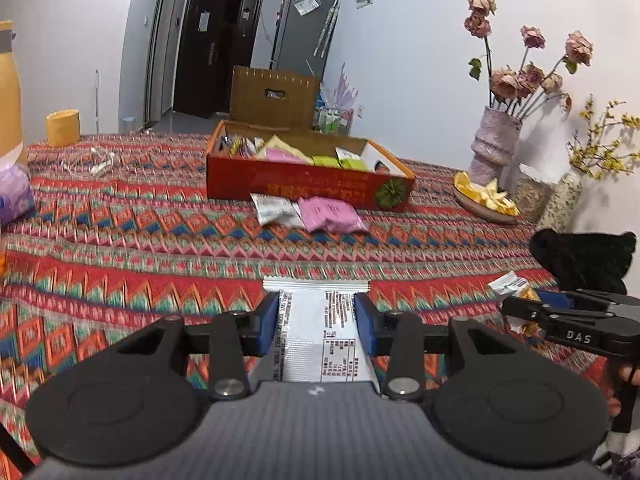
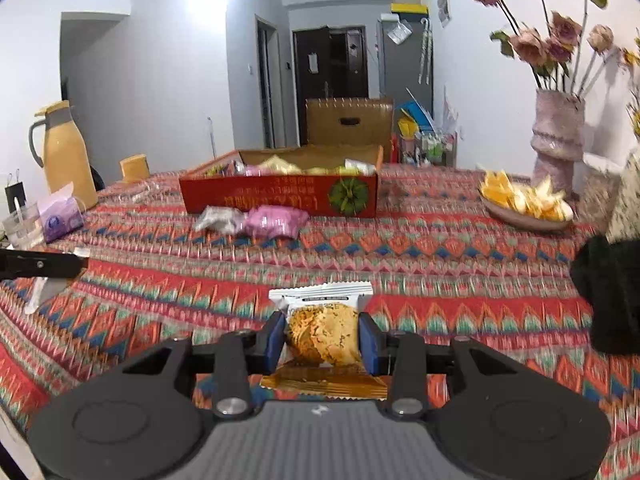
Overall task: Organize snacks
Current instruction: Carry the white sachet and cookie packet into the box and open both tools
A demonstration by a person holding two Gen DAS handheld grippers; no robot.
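Across the worktop (image 1: pixel 160 248), on its zigzag-woven cloth, sits the red cardboard box (image 1: pixel 308 184), open-topped and packed with crinkly pink, green and white snack packets. Just in front lie a silver packet (image 1: pixel 276 210) and a pink packet (image 1: pixel 330 214), touching. Left claw (image 1: pixel 316 322) clenched on a shiny white foil packet (image 1: pixel 320 340). Right claw (image 2: pixel 322 344) grips a cookie packet (image 2: pixel 322 340), round biscuit pictured. Shallow dish (image 2: pixel 524 216) holds orange peel.

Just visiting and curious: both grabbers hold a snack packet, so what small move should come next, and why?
Probably carry both forward toward the red cardboard box. The left gripper clamps a silver foil packet, the right gripper a cookie packet, and the box already holds other snacks.
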